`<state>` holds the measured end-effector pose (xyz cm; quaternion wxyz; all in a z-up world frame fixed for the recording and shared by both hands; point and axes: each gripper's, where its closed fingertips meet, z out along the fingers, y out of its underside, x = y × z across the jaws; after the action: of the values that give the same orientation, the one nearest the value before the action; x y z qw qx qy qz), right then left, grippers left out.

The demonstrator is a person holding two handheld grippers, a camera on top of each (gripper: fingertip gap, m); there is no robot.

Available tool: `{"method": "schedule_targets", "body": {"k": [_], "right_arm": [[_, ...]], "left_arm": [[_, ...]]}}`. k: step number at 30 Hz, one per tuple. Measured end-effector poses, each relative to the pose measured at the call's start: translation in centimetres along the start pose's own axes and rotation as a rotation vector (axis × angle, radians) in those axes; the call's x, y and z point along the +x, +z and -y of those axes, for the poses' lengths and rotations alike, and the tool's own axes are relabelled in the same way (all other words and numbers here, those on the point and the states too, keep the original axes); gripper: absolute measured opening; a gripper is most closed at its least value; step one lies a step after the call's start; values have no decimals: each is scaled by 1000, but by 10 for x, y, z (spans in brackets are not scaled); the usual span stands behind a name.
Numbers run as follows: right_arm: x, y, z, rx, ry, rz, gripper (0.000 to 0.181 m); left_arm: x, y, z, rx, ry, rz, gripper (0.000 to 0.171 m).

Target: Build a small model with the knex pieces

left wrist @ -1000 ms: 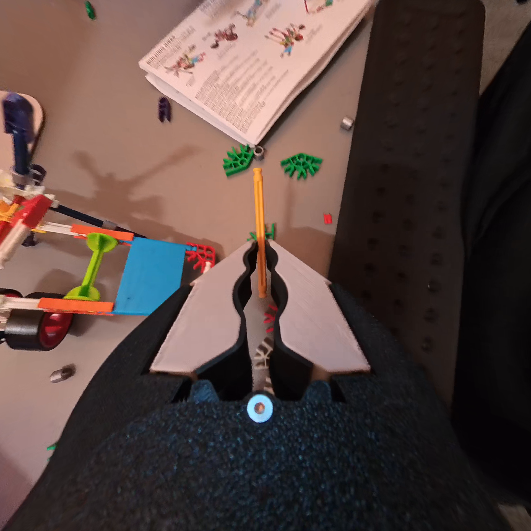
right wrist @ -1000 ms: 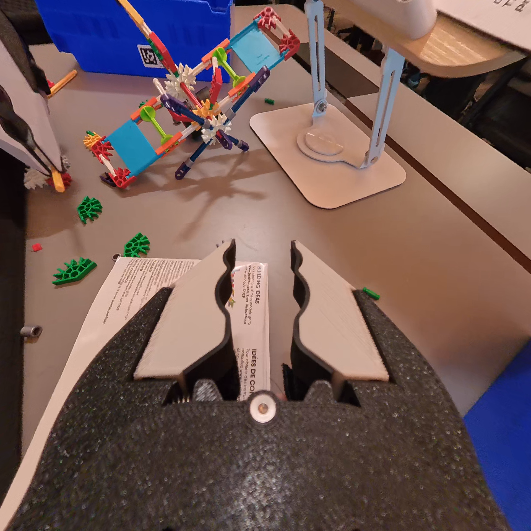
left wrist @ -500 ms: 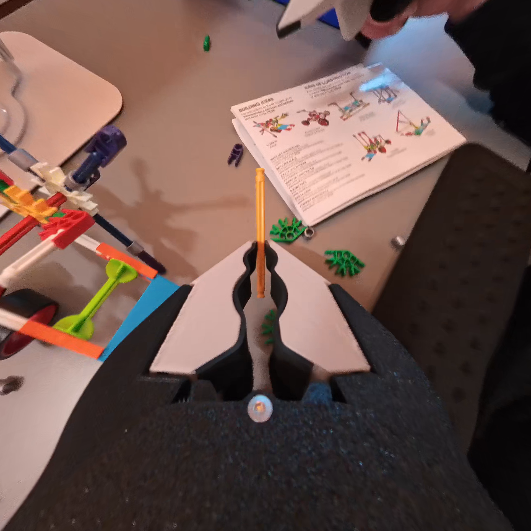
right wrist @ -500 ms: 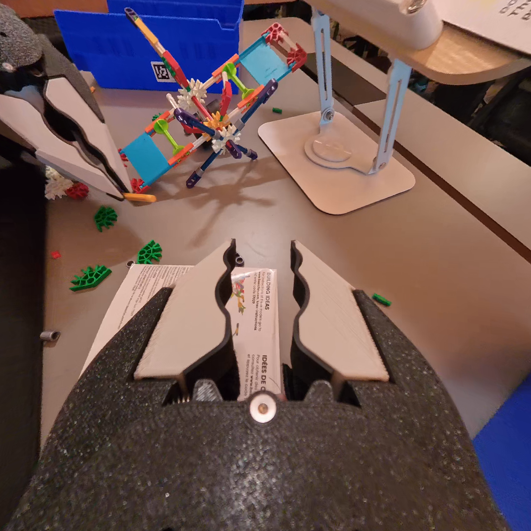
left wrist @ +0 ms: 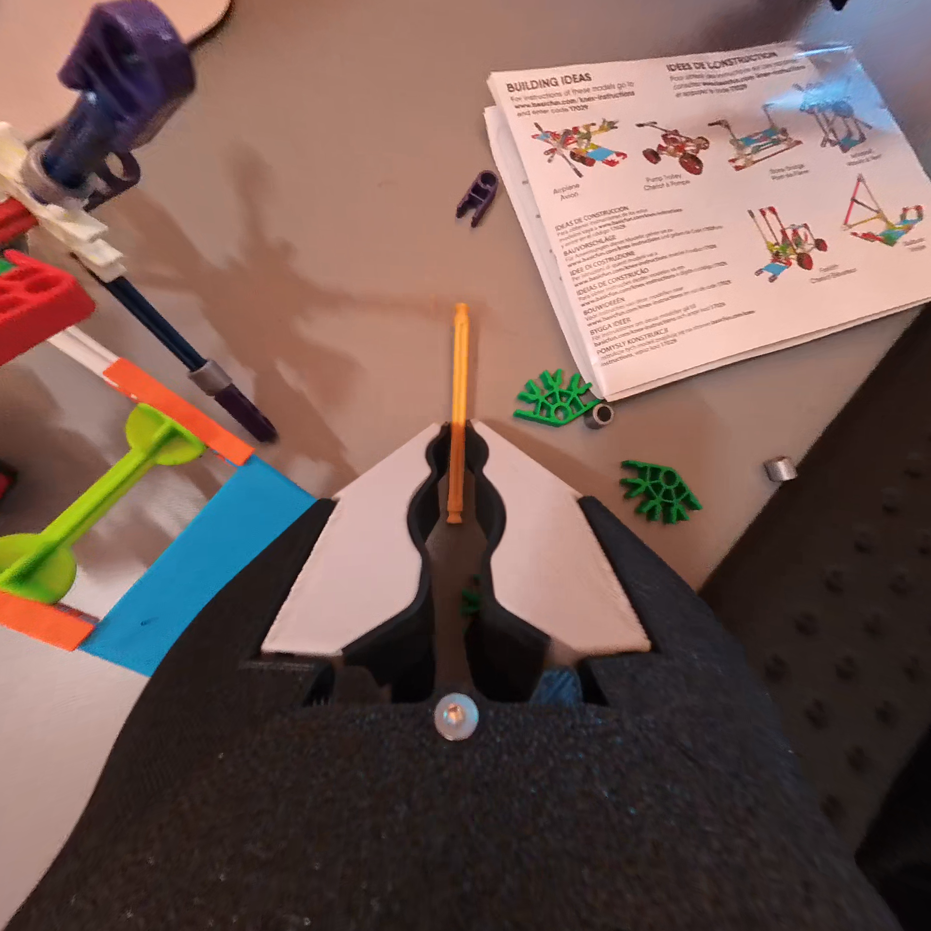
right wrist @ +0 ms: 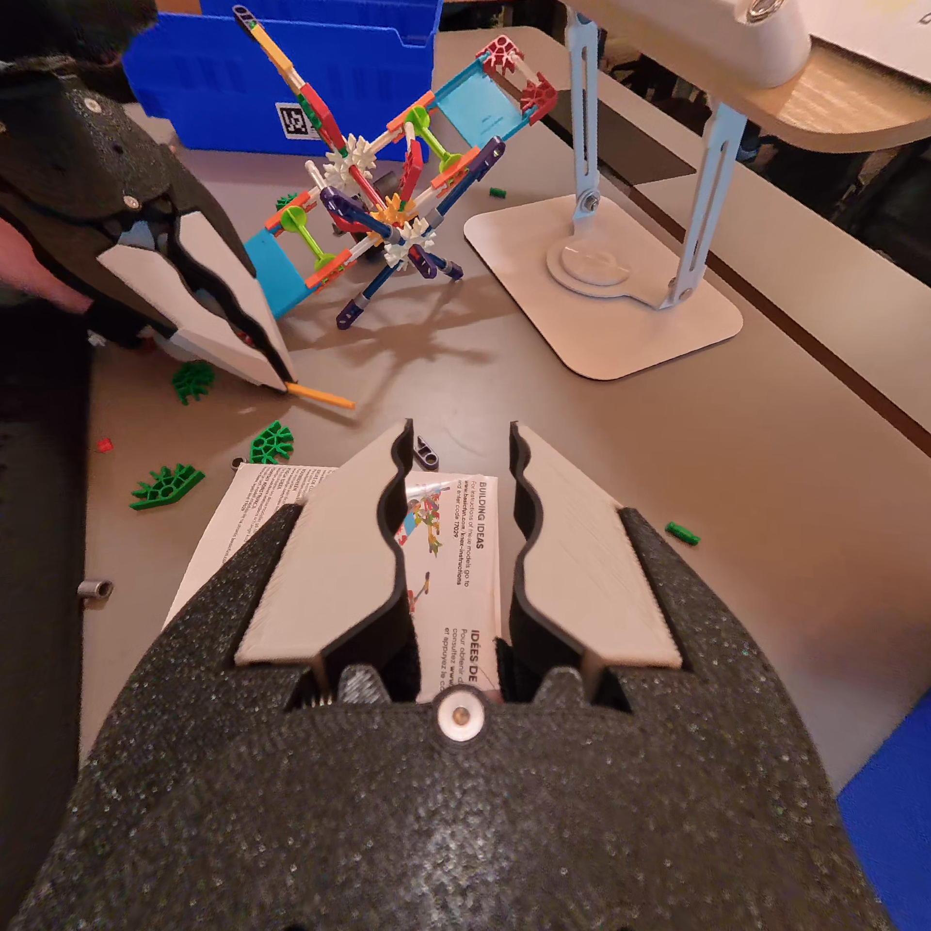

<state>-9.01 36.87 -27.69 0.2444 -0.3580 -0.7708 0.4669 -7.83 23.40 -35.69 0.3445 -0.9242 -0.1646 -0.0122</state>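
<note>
My left gripper (left wrist: 457, 427) is shut on a thin orange rod (left wrist: 459, 373), which sticks out forward over the grey table. It also shows at the left of the right wrist view (right wrist: 287, 385), with the rod (right wrist: 322, 396) pointing down to the tabletop. A colourful rod-and-connector model (right wrist: 383, 201) with blue panels stands just left of the left gripper (left wrist: 166, 529). My right gripper (right wrist: 461, 436) is open and empty, hovering over a white instruction booklet (right wrist: 453, 544). A small purple clip (right wrist: 425, 450) lies just ahead of its fingertips.
Green fan-shaped connectors (left wrist: 554, 398) (left wrist: 657, 491), small grey spacers (left wrist: 599, 415) and the purple clip (left wrist: 478, 196) lie by the booklet (left wrist: 705, 216). A white stand base (right wrist: 604, 297) sits right of the model, a blue bin (right wrist: 282, 75) behind it. A dark chair (left wrist: 831, 579) borders the table. The grippers' ends are close to 15 cm from one another. The right tips stand about 9 cm off the small purple clip (right wrist: 425, 450). It turns up in the left wrist view (left wrist: 470, 197) as well.
My left gripper has swung with the orange rod away from the chair toward the model and table middle, coming lower and closer to the tabletop. My right gripper has drawn back slightly, still open.
</note>
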Motion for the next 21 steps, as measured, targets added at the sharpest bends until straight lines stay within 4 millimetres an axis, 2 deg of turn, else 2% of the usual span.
{"method": "schedule_targets", "body": {"k": [3, 5, 6, 9, 11, 14, 16, 18, 19, 21], "right_arm": [[2, -1, -1, -3, -1, -7, 38], [1, -1, 0, 4, -6, -7, 38], [1, -2, 1, 7, -10, -6, 38], [0, -3, 3, 25, -10, 0, 38], [1, -3, 1, 26, -4, 3, 38], [0, 0, -1, 23, -1, 12, 38], [-1, 0, -3, 20, -8, 15, 38], [-2, 0, -2, 25, -13, 21, 38], [-3, 1, -2, 27, -10, 22, 38], [-1, 0, 0, 32, -2, 14, 38]], "left_arm": [[1, -4, 4, 45, -9, 2, 21], [7, -9, 2, 44, -15, -48, 41], [11, -16, 3, 55, -7, -63, 42], [15, -57, 13, 140, 79, -68, 42], [1, -98, 18, 208, 127, -5, 42], [-42, -168, 15, 255, 148, 155, 42], [-82, -216, 8, 260, 186, 297, 40], [-131, -260, -5, 204, 231, 443, 40], [-153, -274, -13, 160, 252, 463, 41], [-206, -287, -42, -3, 214, 468, 48]]}}
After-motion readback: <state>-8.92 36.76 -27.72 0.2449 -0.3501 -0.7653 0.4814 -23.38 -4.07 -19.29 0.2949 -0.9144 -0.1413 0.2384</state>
